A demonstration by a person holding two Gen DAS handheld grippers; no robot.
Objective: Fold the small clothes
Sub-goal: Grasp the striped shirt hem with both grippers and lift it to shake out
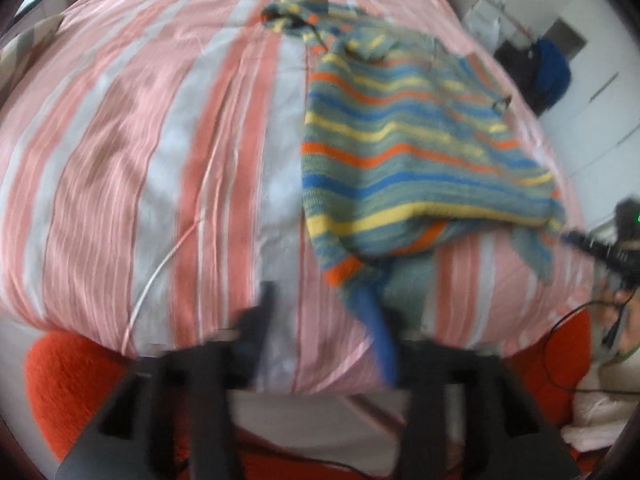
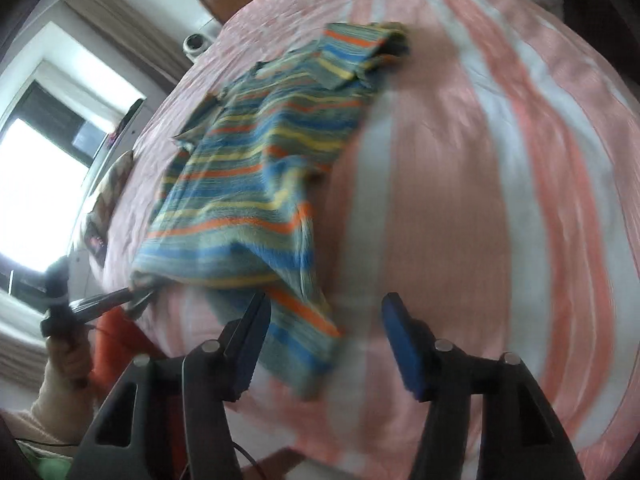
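One fold at most looks begun: striped sweater (image 2: 256, 184) lies crumpled near the bed (image 2: 480, 200) front edge, hem doubled under, sleeves unfolded; left gripper (image 1: 324, 320) and right gripper (image 2: 324, 336) both parted, clasping nothing, sweater corners beside their fingers.

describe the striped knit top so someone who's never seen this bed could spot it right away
Start from the bed, covered in a spread of broad pink and white stripes. Near the edge closest to the cameras lies a small knitted top, spread fairly flat with its hem toward the person. Its narrow bands of blue, orange, yellow and grey-green run across it, unlike the wide pale stripes of the cover beneath.
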